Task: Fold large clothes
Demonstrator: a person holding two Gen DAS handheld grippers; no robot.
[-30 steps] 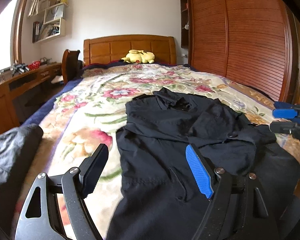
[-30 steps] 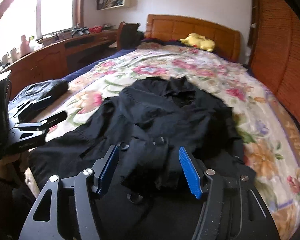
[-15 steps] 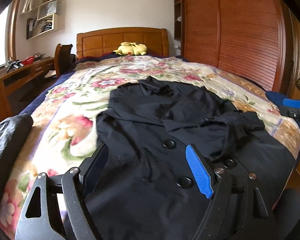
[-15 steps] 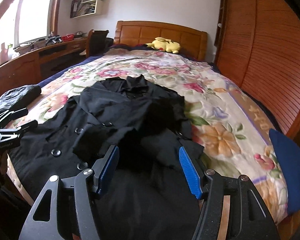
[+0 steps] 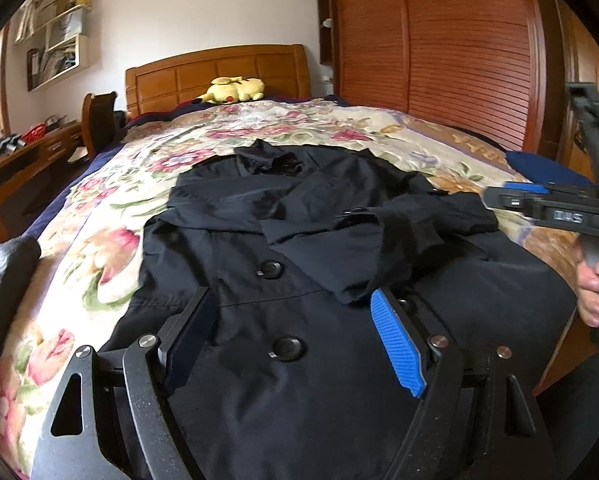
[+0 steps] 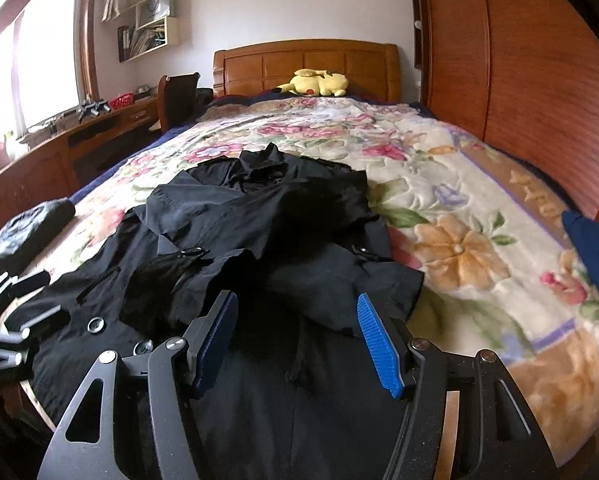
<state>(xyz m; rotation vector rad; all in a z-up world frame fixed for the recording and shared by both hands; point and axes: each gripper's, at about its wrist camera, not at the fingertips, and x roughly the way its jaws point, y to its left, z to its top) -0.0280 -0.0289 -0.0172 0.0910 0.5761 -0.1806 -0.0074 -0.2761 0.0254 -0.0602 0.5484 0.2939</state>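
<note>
Floral bed (image 6: 479, 216) carries the coat (image 5: 299, 248) ahead; left gripper (image 5: 295, 332) and right gripper (image 6: 295, 340) gape, empty (pinch hem corners evenly, I'd judge).

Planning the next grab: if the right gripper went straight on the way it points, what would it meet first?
Probably the black coat: the right gripper, jaws open, points at its folded-over sleeves just ahead. Depth is unclear.

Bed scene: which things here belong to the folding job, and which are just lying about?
Part of the job:
black coat
left gripper, open
right gripper, open

Just lying about:
yellow plush toy
dark bundle at the bed's left edge
blue cushion
</note>
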